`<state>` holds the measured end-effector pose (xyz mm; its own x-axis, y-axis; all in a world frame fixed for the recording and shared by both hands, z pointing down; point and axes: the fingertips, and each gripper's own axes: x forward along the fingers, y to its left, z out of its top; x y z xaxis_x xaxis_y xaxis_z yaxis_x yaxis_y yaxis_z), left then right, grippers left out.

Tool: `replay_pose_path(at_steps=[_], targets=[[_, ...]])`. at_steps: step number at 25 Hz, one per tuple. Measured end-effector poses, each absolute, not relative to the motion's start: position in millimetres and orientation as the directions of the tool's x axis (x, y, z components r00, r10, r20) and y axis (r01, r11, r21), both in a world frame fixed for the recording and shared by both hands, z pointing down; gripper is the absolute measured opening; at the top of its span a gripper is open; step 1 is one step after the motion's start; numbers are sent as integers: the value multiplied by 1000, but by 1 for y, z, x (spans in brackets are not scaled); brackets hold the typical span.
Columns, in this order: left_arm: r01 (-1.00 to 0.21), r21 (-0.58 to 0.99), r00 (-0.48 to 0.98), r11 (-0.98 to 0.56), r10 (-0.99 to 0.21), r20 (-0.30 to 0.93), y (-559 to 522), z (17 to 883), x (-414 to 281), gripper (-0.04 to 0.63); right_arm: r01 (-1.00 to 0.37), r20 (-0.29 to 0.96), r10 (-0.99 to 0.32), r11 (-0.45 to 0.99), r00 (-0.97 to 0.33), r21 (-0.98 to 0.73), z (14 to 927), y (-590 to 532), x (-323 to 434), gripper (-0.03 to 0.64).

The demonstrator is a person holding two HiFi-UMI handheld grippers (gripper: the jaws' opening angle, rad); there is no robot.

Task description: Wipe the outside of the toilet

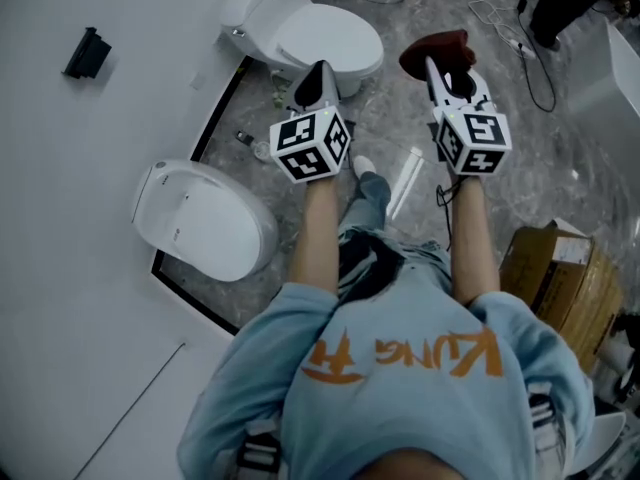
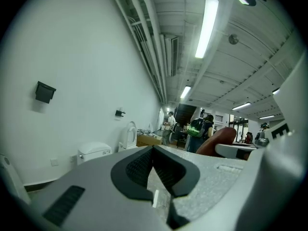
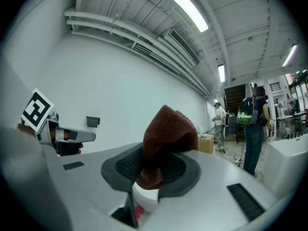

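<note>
Right hand-held gripper [image 3: 153, 173]: clenched on a dark red-brown cloth [image 3: 167, 131]. The cloth bunches up above the pads and hangs over the tip; in the head view the same cloth [image 1: 440, 52] sits at the front of the right hand-held gripper [image 1: 436, 68].

Left hand-held gripper [image 2: 153, 154]: jaws pressed together, nothing between them. From above, the left hand-held gripper [image 1: 319, 76] is level with the right one and well apart from it. Both are raised on outstretched forearms and point level into the room along the wall [image 1: 60, 268].

Far toilet [image 1: 322, 36]: lid down, tank against the wall, at the floor's edge ahead of the left gripper. Neither gripper touches it.

Near toilet [image 1: 200, 218]: lid down, at the same wall-side edge of the floor [image 1: 500, 183], to the left of the person's left forearm.

Other items: a black box [image 1: 87, 53] fixed on the wall; a white tube [image 1: 405, 182] lying on the floor between the two forearms; a cardboard box [image 1: 556, 280] on the floor at the person's right
</note>
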<state>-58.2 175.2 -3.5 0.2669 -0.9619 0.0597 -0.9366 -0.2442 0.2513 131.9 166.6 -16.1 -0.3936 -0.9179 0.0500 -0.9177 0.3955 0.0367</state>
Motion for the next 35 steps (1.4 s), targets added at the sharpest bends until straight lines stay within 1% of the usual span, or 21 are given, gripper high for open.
replay_pose_path(at_steps=[3, 5, 8, 14, 19, 23, 30, 32, 35], targets=[[-932, 275, 260, -235, -964, 58, 136, 3, -60, -5, -914, 67, -915, 402, -398, 55, -10, 130, 131, 78], [-930, 286, 258, -229, -964, 65, 108, 11, -60, -5, -923, 81, -926, 376, -370, 79, -6, 100, 138, 81], [-926, 322, 240, -196, -966, 101, 62, 33, -65, -5, -927, 103, -928, 367, -358, 84, 7, 53, 142, 81], [-918, 390, 179, -70, -951, 252, -21, 104, -88, -5, -881, 198, -869, 470, -454, 43, 52, -49, 105, 81], [-895, 432, 45, 112, -940, 338, -68, 154, -145, -5, -802, 286, -773, 596, -565, 26, 93, -115, 53, 81], [-869, 449, -18, 208, -920, 391, -79, 182, -167, -5, -770, 355, -721, 637, -595, 4, 126, -148, 35, 81], [-828, 474, -61, 300, -888, 456, -83, 226, -153, -5, -694, 439, -618, 720, -652, -17, 182, -177, 17, 80], [-808, 486, -78, 334, -878, 473, -79, 246, -140, -5, -670, 483, -587, 743, -649, 3, 212, -180, 19, 80], [-764, 510, -120, 396, -863, 490, -73, 285, -111, -5, -594, 540, -514, 804, -667, 32, 263, -182, 23, 80]])
